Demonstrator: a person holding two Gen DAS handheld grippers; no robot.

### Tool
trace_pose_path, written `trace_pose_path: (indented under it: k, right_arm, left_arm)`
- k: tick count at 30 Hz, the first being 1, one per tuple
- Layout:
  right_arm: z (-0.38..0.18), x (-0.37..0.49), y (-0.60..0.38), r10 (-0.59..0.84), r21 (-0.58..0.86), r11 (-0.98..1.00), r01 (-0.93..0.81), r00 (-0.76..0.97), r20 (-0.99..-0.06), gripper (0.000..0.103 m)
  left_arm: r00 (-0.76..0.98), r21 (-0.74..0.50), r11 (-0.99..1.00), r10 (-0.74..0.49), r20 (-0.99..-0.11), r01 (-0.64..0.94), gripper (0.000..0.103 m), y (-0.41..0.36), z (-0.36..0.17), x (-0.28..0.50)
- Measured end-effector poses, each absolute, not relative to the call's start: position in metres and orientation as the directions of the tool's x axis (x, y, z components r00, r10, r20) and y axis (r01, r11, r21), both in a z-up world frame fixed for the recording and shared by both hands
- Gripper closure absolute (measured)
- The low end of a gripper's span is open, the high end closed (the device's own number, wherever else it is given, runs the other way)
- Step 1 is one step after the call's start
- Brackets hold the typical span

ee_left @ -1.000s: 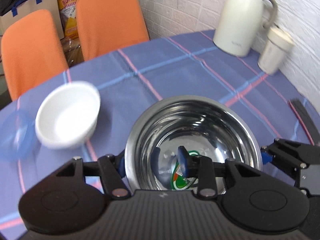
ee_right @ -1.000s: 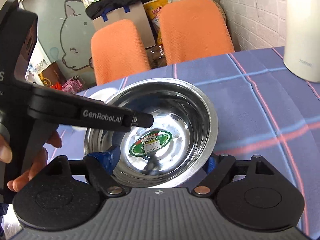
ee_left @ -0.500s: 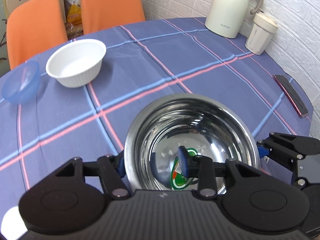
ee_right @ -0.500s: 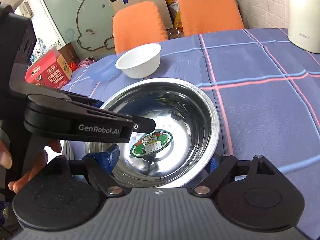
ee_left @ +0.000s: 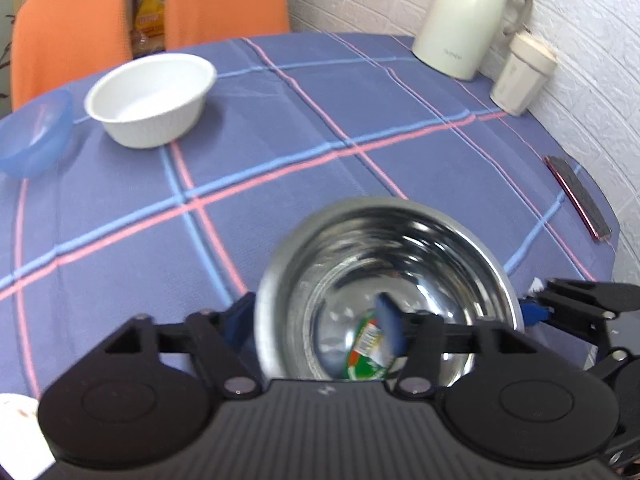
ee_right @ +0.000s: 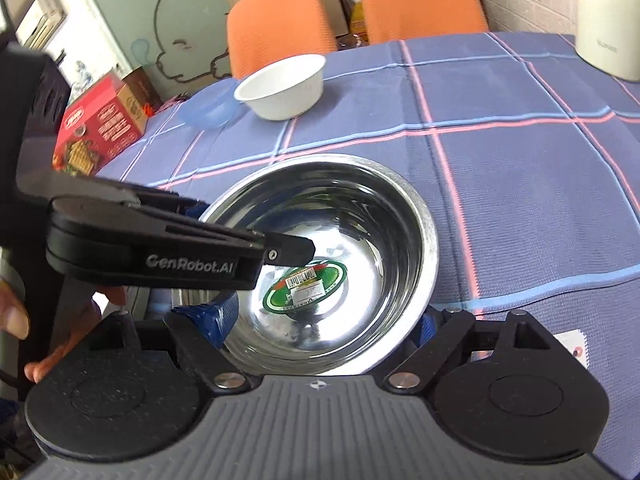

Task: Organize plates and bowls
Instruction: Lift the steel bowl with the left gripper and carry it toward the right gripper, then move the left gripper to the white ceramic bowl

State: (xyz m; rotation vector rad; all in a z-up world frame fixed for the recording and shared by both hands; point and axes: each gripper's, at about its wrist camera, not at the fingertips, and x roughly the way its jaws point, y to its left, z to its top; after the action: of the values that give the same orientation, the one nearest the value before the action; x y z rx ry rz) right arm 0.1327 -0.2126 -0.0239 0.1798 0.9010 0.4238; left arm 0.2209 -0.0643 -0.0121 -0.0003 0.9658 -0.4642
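Both the left gripper (ee_left: 318, 326) and right gripper (ee_right: 324, 326) apparently pinch opposite rims of the shiny round steel bowl (ee_right: 352, 216), likely light, rigid and slippery between their fingers.

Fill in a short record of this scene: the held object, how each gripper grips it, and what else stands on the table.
held object: shiny round steel bowl with a green label inside
left gripper: clamped on the bowl's rim, one finger inside, one outside
right gripper: straddles the bowl, fingers on opposite sides
other bowls: white round bowl; translucent blue bowl beside it
table: blue checked tablecloth
far edge: cream jug; cream cup
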Motion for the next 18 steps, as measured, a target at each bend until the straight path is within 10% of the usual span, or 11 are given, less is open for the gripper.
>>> trace_pose_path:
  k: [18]
  right_arm:
    - [0.022, 0.157, -0.213, 0.364, 0.236, 0.931, -0.279, 0.657, -0.661, 0.03]
  left_arm:
    - [0.643, -0.148, 0.964, -0.259, -0.721, 0.222, 0.026, 0.038, 0.036, 0.229]
